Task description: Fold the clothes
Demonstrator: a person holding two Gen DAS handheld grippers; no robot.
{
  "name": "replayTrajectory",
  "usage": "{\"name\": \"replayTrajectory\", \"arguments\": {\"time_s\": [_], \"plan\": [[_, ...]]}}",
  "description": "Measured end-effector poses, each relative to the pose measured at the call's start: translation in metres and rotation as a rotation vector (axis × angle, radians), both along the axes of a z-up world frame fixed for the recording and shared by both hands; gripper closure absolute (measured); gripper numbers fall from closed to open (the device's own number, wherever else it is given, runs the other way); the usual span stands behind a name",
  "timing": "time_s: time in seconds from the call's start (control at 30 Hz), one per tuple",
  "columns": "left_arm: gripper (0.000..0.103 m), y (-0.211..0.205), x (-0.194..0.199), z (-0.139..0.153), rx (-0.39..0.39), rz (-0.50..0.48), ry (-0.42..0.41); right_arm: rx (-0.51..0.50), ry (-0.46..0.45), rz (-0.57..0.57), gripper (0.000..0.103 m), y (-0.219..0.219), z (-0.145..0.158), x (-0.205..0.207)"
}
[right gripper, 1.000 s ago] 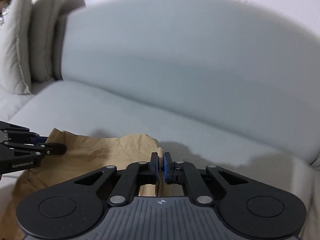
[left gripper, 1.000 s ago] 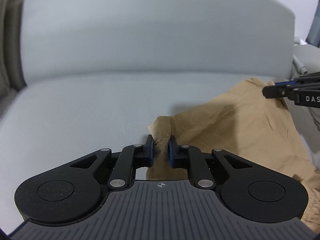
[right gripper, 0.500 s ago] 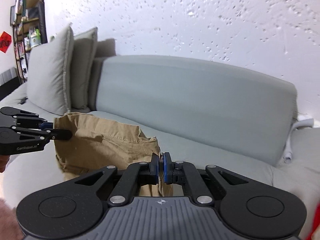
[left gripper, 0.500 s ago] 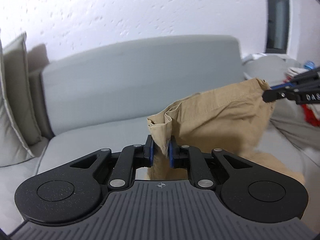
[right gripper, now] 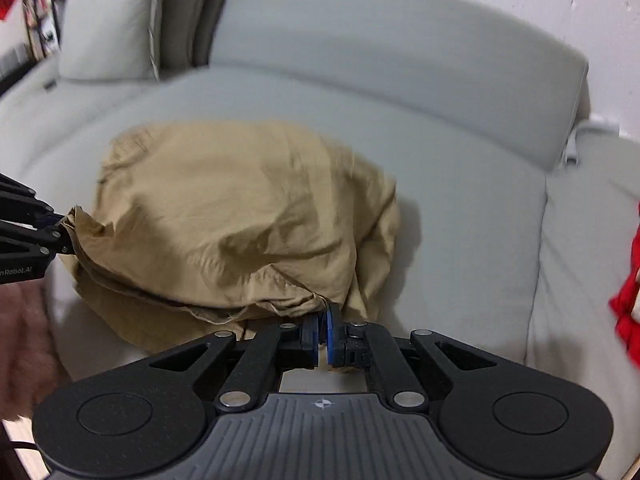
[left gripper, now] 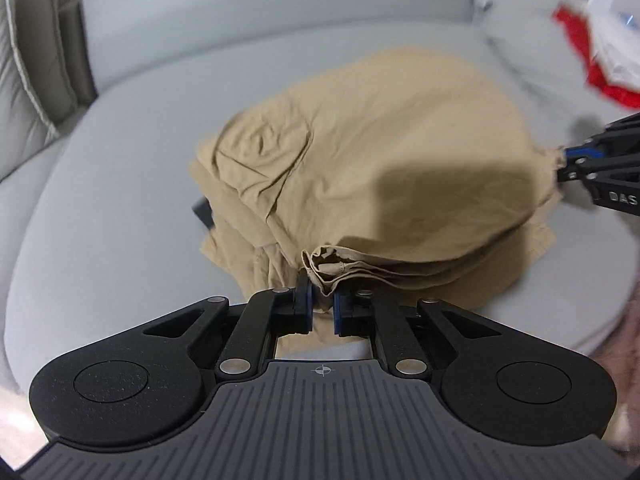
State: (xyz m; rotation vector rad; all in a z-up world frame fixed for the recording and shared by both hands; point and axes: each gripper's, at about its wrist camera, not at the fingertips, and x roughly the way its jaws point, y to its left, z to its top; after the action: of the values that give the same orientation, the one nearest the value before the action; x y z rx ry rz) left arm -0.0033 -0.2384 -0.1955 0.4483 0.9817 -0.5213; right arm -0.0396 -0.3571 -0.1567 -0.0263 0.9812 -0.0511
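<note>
A tan garment lies doubled over on the grey sofa seat, its top layer ballooned up. My left gripper pinches a bunched corner at the garment's near edge; its jaws are closing, with cloth between the pads. In the right wrist view the left gripper shows at the left edge, on that same corner. My right gripper is shut on the other near corner, with only a thin edge of cloth between its pads. The left wrist view shows the right gripper at the right edge.
Grey cushions lean at the sofa's left end. A red and white cloth lies on the seat to the right. A dark object peeks out from under the garment's left side. The backrest rises behind.
Both grippers have carried the garment's held edge from high in front of the backrest down and toward the seat's front. The cloth now drapes over its own lower half.
</note>
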Motion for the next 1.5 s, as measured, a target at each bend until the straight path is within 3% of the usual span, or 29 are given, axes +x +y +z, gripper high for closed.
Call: {"name": "replayTrajectory", "arguments": {"time_s": [0.17, 0.2, 0.4, 0.67, 0.8, 1.03, 1.3, 1.4, 1.5], "plan": [[0.075, 0.027, -0.004, 0.016, -0.087, 0.024, 0.002, 0.022, 0.013, -0.018, 0.078, 0.000, 0.014, 0.004], [0.071, 0.031, -0.006, 0.018, -0.097, 0.030, -0.001, 0.028, 0.008, -0.018, 0.078, -0.003, 0.019, 0.000], [0.071, 0.046, -0.023, 0.029, -0.119, 0.061, -0.028, 0.111, 0.022, -0.059, 0.078, -0.014, 0.029, -0.023], [0.069, 0.059, -0.030, 0.065, -0.246, 0.078, -0.052, 0.183, -0.028, -0.099, 0.078, -0.013, 0.051, -0.046], [0.069, 0.041, -0.016, 0.078, -0.278, 0.091, -0.087, 0.172, -0.096, -0.123, 0.089, -0.014, 0.064, -0.024], [0.069, -0.008, 0.040, 0.073, -0.242, 0.148, -0.134, 0.120, -0.122, -0.128, 0.086, -0.020, 0.064, 0.055], [0.069, -0.049, 0.098, 0.047, -0.184, 0.204, -0.214, 0.163, -0.123, -0.218, 0.078, -0.037, 0.036, 0.139], [0.071, -0.048, 0.107, 0.022, -0.113, 0.236, -0.173, 0.184, -0.108, -0.258, 0.073, -0.041, 0.013, 0.152], [0.074, -0.038, 0.091, 0.004, -0.052, 0.197, -0.152, 0.193, -0.047, -0.236, 0.071, -0.031, -0.013, 0.137]]}}
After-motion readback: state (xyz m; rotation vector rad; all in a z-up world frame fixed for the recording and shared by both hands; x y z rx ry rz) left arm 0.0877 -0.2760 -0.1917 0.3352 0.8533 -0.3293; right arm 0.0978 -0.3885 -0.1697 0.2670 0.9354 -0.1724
